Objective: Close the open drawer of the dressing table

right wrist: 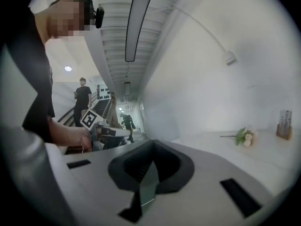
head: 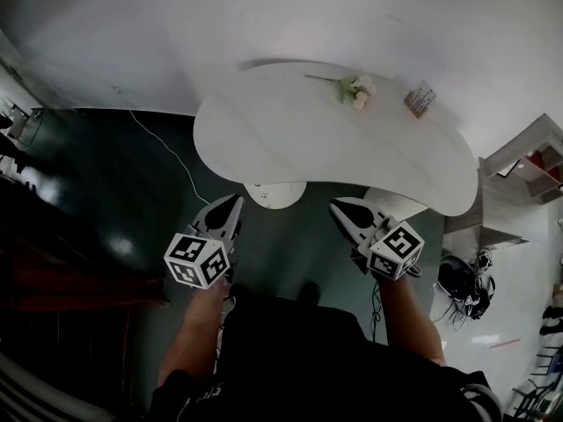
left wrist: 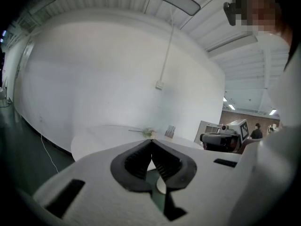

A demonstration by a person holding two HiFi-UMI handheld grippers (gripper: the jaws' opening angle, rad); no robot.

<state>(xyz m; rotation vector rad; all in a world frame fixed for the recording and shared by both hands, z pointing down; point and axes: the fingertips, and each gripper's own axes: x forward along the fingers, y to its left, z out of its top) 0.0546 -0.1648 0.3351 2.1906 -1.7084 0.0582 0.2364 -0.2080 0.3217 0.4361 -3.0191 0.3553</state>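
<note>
The white dressing table [head: 290, 134] has a curved top and stands against the white wall. A pale, flat piece [head: 400, 204] juts out from under its front edge at the right, seemingly the open drawer. My left gripper [head: 235, 203] is shut and empty, its tips just short of the table's front edge. My right gripper [head: 339, 207] is also shut and empty, just left of the jutting piece. The left gripper view shows the closed jaws [left wrist: 151, 143] pointing over the table top [left wrist: 103, 138]. In the right gripper view the jaws [right wrist: 151, 146] meet too.
A small flower bunch [head: 356, 89] and a card holder [head: 420, 99] lie on the table top. A round white stool [head: 274, 193] sits under the front edge. A shelf unit [head: 528, 178] and tangled cables [head: 466, 287] are at the right. Dark furniture [head: 53, 262] stands at the left.
</note>
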